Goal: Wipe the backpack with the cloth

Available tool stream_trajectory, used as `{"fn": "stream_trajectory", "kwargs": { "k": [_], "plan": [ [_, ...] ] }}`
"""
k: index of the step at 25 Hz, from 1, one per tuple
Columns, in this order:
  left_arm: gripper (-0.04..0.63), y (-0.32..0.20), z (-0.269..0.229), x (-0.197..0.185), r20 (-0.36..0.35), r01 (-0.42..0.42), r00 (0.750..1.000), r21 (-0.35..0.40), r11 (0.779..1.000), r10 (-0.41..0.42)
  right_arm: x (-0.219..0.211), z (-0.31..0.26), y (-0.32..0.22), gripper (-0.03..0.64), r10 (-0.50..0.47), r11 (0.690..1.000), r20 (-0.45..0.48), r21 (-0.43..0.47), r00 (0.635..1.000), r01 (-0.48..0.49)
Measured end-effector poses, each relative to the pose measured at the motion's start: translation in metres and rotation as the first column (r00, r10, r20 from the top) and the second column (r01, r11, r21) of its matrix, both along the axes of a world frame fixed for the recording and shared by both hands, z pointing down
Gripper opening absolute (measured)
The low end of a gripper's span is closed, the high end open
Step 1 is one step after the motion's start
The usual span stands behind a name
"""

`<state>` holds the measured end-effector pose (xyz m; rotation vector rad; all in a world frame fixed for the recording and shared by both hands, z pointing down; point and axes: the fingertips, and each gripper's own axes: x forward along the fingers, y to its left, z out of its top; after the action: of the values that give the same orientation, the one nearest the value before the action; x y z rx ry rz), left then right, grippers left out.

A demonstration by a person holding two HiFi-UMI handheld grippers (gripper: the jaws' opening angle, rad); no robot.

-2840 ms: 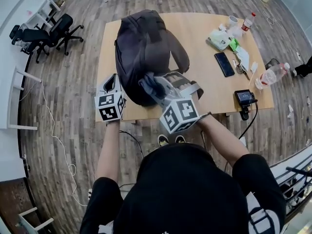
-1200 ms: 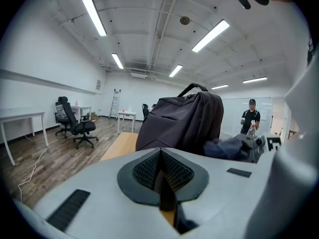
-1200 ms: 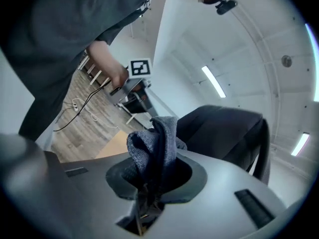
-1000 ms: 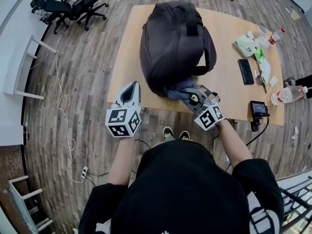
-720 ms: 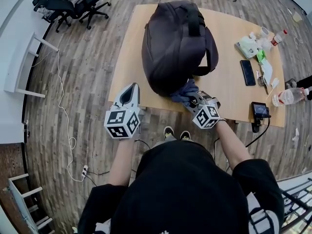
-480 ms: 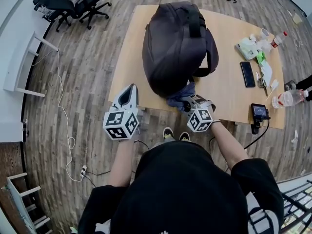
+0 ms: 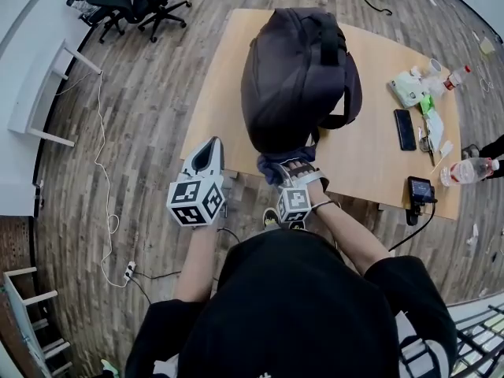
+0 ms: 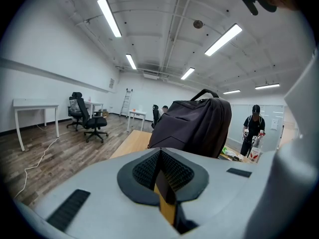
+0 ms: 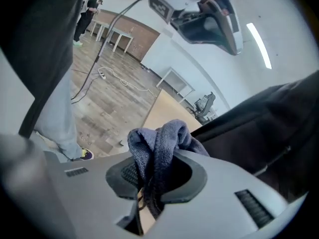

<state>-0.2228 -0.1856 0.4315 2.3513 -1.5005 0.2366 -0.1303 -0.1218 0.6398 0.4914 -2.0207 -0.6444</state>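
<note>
The right gripper (image 7: pixel 288 170) holds the blue cloth (image 9: pixel 158 146) pinched in its jaws at the near bottom edge of the dark backpack (image 7: pixel 298 77), which sits on the bench (image 7: pixel 378 160). The left gripper (image 7: pixel 207 154) hovers beside the bench's near-left edge, its jaws pressed together with nothing between them.

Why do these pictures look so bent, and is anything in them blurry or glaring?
Head view: a fisheye lens bows the table edges and floorboards; the light is even and the backpack is sharp. Left gripper view: the ceiling strip lights glare bright and the corners darken into a round vignette. Right gripper view: the cloth is crisp, while the backpack beside it reads dark, with little detail.
</note>
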Motion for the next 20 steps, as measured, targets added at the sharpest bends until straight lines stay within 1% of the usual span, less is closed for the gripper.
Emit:
{"fn": "stream_trajectory", "kwargs": {
  "k": [1, 3, 5, 6, 8, 10, 12, 14, 16, 18, 20],
  "plan": [
    [0.017, 0.001, 0.000, -0.001, 0.000, 0.002, 1.000, 0.001, 1.000, -0.002, -0.005, 0.001, -0.002, 0.071, 0.017, 1.000, -0.002, -0.011, 1.000, -0.018],
    [0.017, 0.004, 0.000, -0.006, 0.000, 0.011, 1.000, 0.001, 1.000, -0.011, -0.012, 0.001, -0.005, 0.071, 0.060, 0.997, 0.028, -0.049, 0.998, -0.059],
    [0.017, 0.007, 0.000, -0.012, 0.000, 0.024, 1.000, -0.001, 1.000, -0.024, -0.017, -0.006, -0.005, 0.071, 0.065, 0.997, 0.043, -0.043, 0.997, -0.064],
    [0.017, 0.008, 0.001, -0.014, -0.001, 0.028, 1.000, -0.003, 1.000, -0.028, -0.019, -0.014, -0.006, 0.071, 0.051, 0.999, 0.041, -0.013, 0.998, -0.051],
    [0.017, 0.009, 0.001, -0.015, -0.004, 0.030, 1.000, -0.003, 1.000, -0.030, -0.021, -0.039, -0.013, 0.071, 0.017, 0.996, 0.032, 0.084, 0.999, -0.020],
    [0.017, 0.008, -0.001, -0.016, -0.007, 0.028, 1.000, 0.000, 1.000, -0.028, -0.020, -0.074, -0.024, 0.071, -0.011, 0.983, 0.022, 0.183, 1.000, 0.007],
    [0.017, 0.008, -0.002, -0.015, -0.010, 0.024, 1.000, 0.005, 1.000, -0.024, -0.019, -0.110, -0.032, 0.071, -0.047, 0.957, -0.009, 0.285, 0.999, 0.047],
    [0.017, 0.008, -0.003, -0.013, -0.012, 0.017, 1.000, 0.009, 1.000, -0.017, -0.014, -0.147, -0.035, 0.071, -0.079, 0.913, -0.055, 0.397, 0.995, 0.094],
    [0.017, 0.007, -0.004, -0.010, -0.014, 0.008, 1.000, 0.011, 1.000, -0.007, -0.006, -0.190, -0.037, 0.071, -0.103, 0.866, -0.078, 0.483, 0.992, 0.128],
    [0.017, 0.005, -0.004, -0.007, -0.017, -0.001, 1.000, 0.012, 1.000, 0.001, 0.002, -0.233, -0.039, 0.071, -0.128, 0.833, -0.081, 0.532, 0.988, 0.152],
    [0.017, 0.006, -0.005, -0.006, -0.021, -0.006, 1.000, 0.013, 1.000, 0.006, 0.007, -0.275, -0.039, 0.071, -0.149, 0.811, -0.058, 0.564, 0.987, 0.156]
  ]
}}
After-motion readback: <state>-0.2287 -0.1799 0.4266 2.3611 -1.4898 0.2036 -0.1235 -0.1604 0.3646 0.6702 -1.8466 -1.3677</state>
